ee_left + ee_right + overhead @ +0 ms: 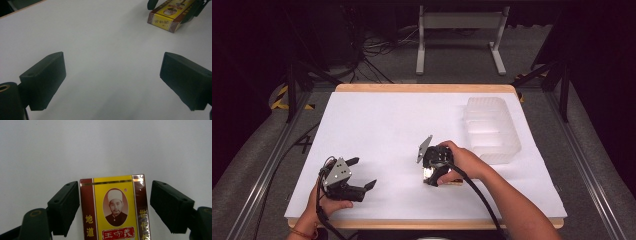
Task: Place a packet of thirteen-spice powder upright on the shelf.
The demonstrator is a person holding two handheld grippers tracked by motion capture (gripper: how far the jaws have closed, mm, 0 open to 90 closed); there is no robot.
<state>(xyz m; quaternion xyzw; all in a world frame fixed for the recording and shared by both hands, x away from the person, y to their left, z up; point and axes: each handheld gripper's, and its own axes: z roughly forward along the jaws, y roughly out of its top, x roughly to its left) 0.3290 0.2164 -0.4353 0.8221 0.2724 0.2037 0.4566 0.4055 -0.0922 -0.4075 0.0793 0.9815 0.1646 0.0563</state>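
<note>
On the white table (377,125), the person's right gripper (432,175) sat low and right of centre in the high view, pointed down over a small yellow and maroon box (113,207). In the right gripper view the box lay flat on the white surface at the bottom centre of the frame, with its portrait label facing up. The two black jaws stood one on each side of it. The left-hand jaw was right against the box's maroon edge, or very nearly so, while a sliver of white table showed between the right-hand jaw and the box. So the jaws stood loosely around the box, not clamped on it.

The left gripper (358,174) rested in the lower left of the high view, held in the person's left hand (324,202) near the front edge of the table, well apart from the box. Its jaws were spread wide, and nothing but bare table lay between them in the left gripper view. In that view the box (166,17) appeared at the upper right, with the other gripper's dark jaws flanking it.

A clear plastic bin (492,129) stood at the right of the table in the high view, beyond the right hand (464,162).
</note>
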